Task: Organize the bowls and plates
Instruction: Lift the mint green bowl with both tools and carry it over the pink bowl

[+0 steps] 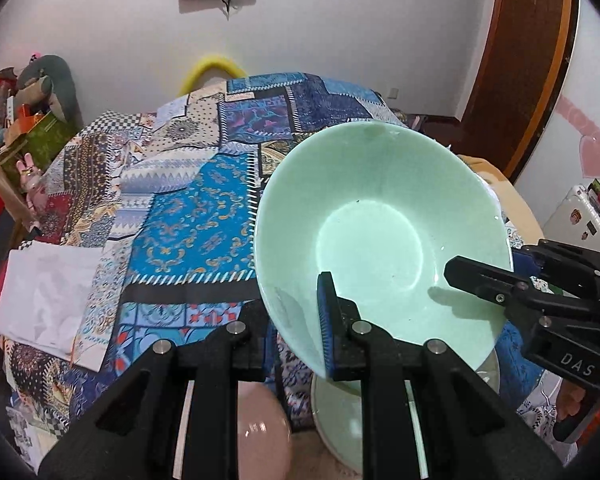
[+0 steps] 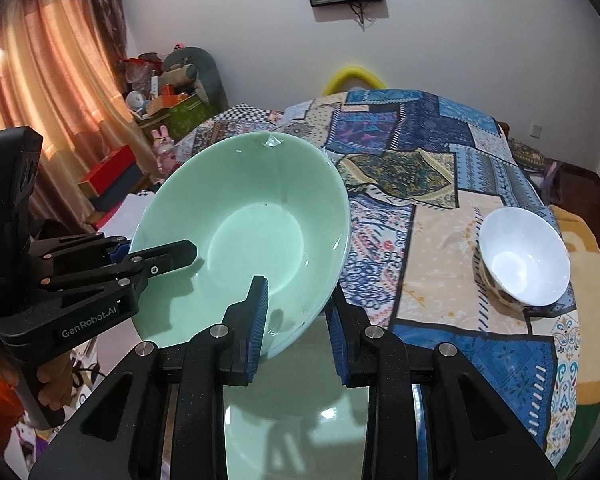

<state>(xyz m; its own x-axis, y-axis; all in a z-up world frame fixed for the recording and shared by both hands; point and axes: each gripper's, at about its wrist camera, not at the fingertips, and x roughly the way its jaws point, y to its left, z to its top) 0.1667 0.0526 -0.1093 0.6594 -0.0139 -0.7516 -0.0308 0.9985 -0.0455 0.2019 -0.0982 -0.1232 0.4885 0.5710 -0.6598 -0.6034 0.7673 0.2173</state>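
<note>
Both hand-held grippers hold one pale green bowl [image 1: 380, 236] in the air above a bed covered with a patchwork cloth [image 1: 188, 216]. The left hand-held gripper [image 1: 300, 320] is clamped on the near-left part of the rim, one blue pad inside the bowl and the other finger outside the wall. The right hand-held gripper [image 2: 296, 320] is closed on the rim further round; in the left wrist view it reaches in from the right edge. The bowl is tilted, its mouth facing the cameras and its far rim higher than the gripped edge. Directly beneath it lies a green plate [image 2: 296, 412], seen between the right gripper's fingers, and a pink bowl [image 1: 260, 436] sits just beside that plate. A white bowl [image 2: 526, 256] rests well apart, to the right on the bed, so the right hand is the nearer one to it. Any stacking move probably turns on levelling the green bowl, since both grips sit on its near rim.
</note>
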